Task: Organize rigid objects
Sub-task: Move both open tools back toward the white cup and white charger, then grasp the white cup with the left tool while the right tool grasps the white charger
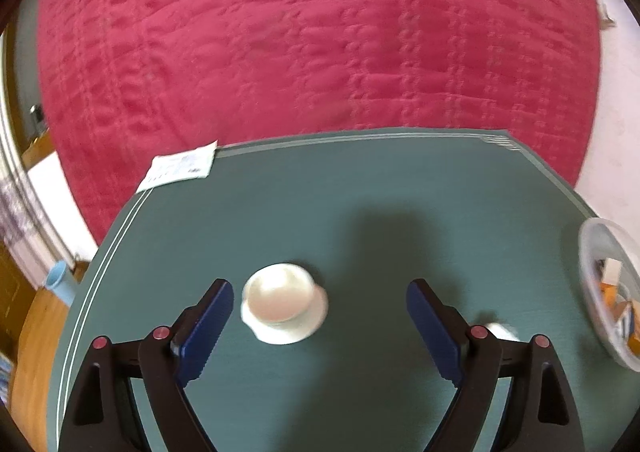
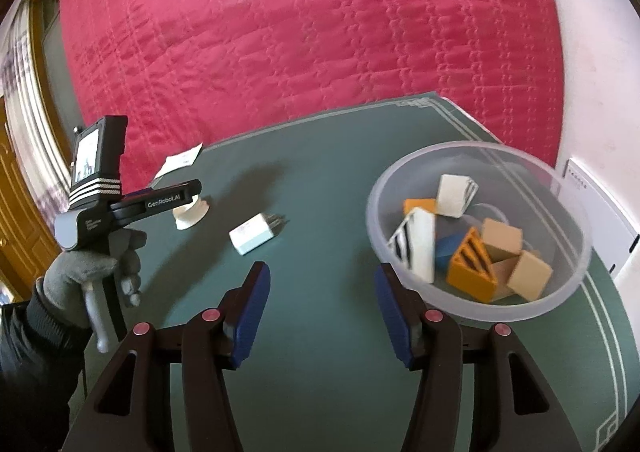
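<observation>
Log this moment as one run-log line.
left gripper: open, over cup | right gripper: open, empty | charger: on mat | bowl: holds blocks

Clear bowl cut by right edge; white charger half hidden behind gripper.

Green table, white cup, charger, bowl, paper slip

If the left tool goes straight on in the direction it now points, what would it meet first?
Probably the white round piece on the green mat: it lies just ahead of the open left tool, nearer its left finger. Depth is unclear; nothing else seems closer.
</observation>
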`<state>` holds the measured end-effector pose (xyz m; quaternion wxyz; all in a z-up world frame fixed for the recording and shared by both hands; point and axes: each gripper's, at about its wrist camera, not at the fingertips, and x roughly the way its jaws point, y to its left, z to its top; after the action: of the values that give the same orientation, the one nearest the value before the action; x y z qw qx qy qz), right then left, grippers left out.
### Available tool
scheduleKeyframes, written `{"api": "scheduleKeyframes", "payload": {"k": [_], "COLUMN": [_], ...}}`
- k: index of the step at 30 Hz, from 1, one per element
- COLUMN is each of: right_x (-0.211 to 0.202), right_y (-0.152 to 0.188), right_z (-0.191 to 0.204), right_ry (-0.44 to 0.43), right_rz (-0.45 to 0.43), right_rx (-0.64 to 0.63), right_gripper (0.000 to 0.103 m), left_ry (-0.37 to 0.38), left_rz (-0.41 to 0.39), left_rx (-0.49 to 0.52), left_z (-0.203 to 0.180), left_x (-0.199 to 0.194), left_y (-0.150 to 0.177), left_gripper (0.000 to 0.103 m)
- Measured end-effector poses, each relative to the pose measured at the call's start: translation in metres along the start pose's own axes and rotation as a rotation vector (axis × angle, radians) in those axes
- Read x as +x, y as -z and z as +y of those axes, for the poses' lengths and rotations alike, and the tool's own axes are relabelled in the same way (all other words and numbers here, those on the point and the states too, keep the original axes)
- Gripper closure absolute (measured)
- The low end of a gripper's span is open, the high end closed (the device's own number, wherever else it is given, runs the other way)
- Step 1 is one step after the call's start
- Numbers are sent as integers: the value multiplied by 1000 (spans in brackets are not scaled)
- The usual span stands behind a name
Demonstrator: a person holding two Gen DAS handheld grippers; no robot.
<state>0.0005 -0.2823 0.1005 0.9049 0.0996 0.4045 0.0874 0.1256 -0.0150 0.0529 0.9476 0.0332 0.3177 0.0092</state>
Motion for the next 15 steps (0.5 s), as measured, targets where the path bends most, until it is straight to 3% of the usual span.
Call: {"api": "scheduleKeyframes", "payload": {"k": [10, 15], "right_x": [31, 52], "right_y": [-1, -1], "right_z": [22, 32], "right_ry": [-23, -37], "right_rz": [82, 132], "right_rx": [-12, -15], "right_gripper": [46, 46], "left_ry": [-43, -21], "left_rz": [60, 94], "left_rx": [-56, -63], "left_z": [38, 39], "left_x": [34, 48], "left_y": [6, 4], "left_gripper": [12, 12]}}
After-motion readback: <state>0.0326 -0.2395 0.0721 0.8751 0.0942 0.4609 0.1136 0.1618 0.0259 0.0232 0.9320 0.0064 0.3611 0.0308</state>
